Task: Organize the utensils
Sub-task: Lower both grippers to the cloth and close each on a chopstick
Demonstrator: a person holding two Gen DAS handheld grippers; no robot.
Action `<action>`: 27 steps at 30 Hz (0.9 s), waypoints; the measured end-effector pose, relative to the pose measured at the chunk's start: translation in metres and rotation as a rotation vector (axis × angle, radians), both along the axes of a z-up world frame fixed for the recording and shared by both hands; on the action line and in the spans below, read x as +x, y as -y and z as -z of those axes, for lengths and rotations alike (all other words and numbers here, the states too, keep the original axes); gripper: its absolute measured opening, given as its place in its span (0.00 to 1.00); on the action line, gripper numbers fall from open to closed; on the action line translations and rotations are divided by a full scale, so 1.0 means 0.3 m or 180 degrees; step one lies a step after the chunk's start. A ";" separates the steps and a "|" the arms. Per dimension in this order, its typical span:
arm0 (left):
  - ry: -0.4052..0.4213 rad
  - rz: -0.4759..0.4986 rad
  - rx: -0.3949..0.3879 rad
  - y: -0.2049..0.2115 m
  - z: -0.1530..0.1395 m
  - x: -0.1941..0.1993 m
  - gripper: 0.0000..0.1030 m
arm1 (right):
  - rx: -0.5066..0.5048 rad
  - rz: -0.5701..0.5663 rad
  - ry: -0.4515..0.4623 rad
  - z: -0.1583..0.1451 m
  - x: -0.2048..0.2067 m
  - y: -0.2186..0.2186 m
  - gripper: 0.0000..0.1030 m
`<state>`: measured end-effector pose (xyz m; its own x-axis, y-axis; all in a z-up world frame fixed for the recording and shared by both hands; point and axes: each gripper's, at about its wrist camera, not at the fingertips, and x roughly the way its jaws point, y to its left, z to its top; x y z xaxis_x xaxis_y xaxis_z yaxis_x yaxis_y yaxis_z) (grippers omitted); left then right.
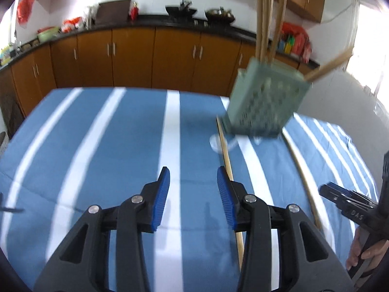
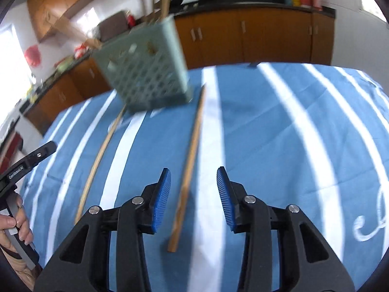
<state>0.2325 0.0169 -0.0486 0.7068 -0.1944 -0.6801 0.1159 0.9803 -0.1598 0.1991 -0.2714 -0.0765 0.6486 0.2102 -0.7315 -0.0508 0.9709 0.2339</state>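
Left wrist view: left gripper [image 1: 193, 178], black with blue ribbed pads, jaws apart and empty above a blue cloth with white stripes [image 1: 97, 146]. A pale green perforated plastic utensil holder [image 1: 263, 102] stands on the cloth ahead to the right, several wooden chopsticks [image 1: 265, 19] rising from it. Two loose wooden chopsticks lie on the cloth: one [image 1: 227, 155] runs beside the right-hand pad, the other [image 1: 301, 172] lies further right. Right wrist view: right gripper [image 2: 193, 178], jaws likewise apart and empty; one loose chopstick [image 2: 189, 170] lies between the pads' lines, below them, on the cloth. Brown kitchen cabinets [image 2: 243, 36] fill the background.
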 end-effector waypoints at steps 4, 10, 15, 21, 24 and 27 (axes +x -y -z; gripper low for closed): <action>-0.0136 0.0078 0.0026 0.049 0.055 0.004 0.39 | -0.0103 -0.0001 -0.0058 0.044 0.012 -0.053 0.39; -0.0191 0.0158 0.0055 0.099 0.074 0.010 0.39 | -0.0362 0.0006 -0.0042 0.058 0.006 -0.068 0.27; -0.0226 0.0250 0.0162 0.153 0.089 0.019 0.39 | -0.0389 0.0233 -0.0087 0.050 0.022 0.007 0.07; -0.0370 0.0279 0.0388 0.211 0.129 0.053 0.24 | -0.0334 0.0339 -0.0091 0.054 0.025 0.062 0.07; -0.0320 0.0248 0.0556 0.233 0.132 0.059 0.09 | -0.0361 0.0325 -0.0083 0.055 0.032 0.057 0.08; -0.0336 0.0164 0.0574 0.206 0.131 0.072 0.08 | -0.0378 0.0286 -0.0081 0.053 0.033 0.058 0.08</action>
